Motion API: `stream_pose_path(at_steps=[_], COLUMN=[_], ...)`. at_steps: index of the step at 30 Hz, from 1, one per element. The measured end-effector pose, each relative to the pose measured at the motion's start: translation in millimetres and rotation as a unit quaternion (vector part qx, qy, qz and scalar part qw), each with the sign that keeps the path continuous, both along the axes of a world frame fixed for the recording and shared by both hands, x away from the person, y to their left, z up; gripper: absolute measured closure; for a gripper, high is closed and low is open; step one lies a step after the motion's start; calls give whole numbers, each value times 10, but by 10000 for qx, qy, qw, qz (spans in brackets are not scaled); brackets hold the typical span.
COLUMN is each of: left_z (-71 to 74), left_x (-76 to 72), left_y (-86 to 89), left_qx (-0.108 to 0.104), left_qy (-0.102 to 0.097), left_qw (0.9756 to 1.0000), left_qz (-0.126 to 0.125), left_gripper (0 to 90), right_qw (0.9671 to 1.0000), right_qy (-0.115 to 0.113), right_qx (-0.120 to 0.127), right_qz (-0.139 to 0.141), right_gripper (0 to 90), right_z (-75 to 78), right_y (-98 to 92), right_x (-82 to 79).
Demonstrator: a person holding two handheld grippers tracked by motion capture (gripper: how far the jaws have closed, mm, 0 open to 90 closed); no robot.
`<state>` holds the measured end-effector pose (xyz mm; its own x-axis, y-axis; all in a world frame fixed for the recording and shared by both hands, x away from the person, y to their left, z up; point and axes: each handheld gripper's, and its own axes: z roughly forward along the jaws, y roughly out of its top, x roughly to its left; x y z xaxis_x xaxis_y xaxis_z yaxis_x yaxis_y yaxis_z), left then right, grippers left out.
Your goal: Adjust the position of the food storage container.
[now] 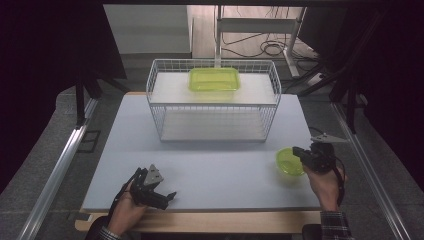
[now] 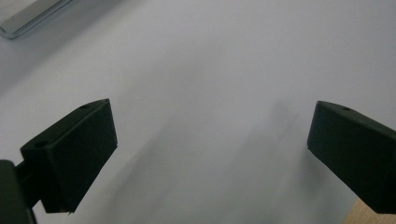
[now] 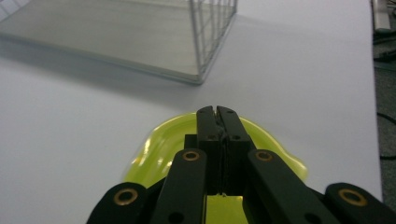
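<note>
Now the right gripper [image 3: 218, 112] has its jaws pressed together on the rim of the green bowl [image 1: 288, 161] at the table's [image 1: 210, 175] right edge — thin, light, slick plastic, so the rim suits; left gripper [image 1: 157, 187] idles, spread.

High view looks forward and down over the grey table [image 1: 210, 170], wire rack [image 1: 214, 100] at the far side. Left gripper view stares close at bare tabletop. Right gripper view sits low, facing the rack's corner [image 3: 205, 42] across the table; high and right views share that rack.
</note>
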<state>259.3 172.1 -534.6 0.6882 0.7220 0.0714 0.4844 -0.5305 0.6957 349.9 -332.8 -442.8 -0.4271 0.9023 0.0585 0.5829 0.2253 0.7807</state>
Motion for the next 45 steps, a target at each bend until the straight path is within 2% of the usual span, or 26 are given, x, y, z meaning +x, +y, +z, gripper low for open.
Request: stream_pose_path(at_steps=[10,17,26,38,45], left_z=[5,3,-1,-3,-3], left_x=[-2,-1,-1,-2,-3], left_y=[2,-2,-8,-14,-16], left_qx=[-6,10,24,58,65], left_qy=[-22,-17,0,8,2], left_qw=[10000,10000,10000,10000,10000], left_qz=[10,3,-6,-10,-5], left_gripper=[13,13,14,16,16], right_qw=[9989,9977,9971,9961,9963], right_qy=[-72,-9,27,227,328], right_qx=[-93,-106,-238,-377,-394], right_qz=[-448,-665,-718,-770,-690], right_gripper=[889,888,888,889,889], right_z=[-14,-111,-200,-275,-304], right_y=[-226,-346,-367,-386,-289], right_x=[34,78,128,114,79])
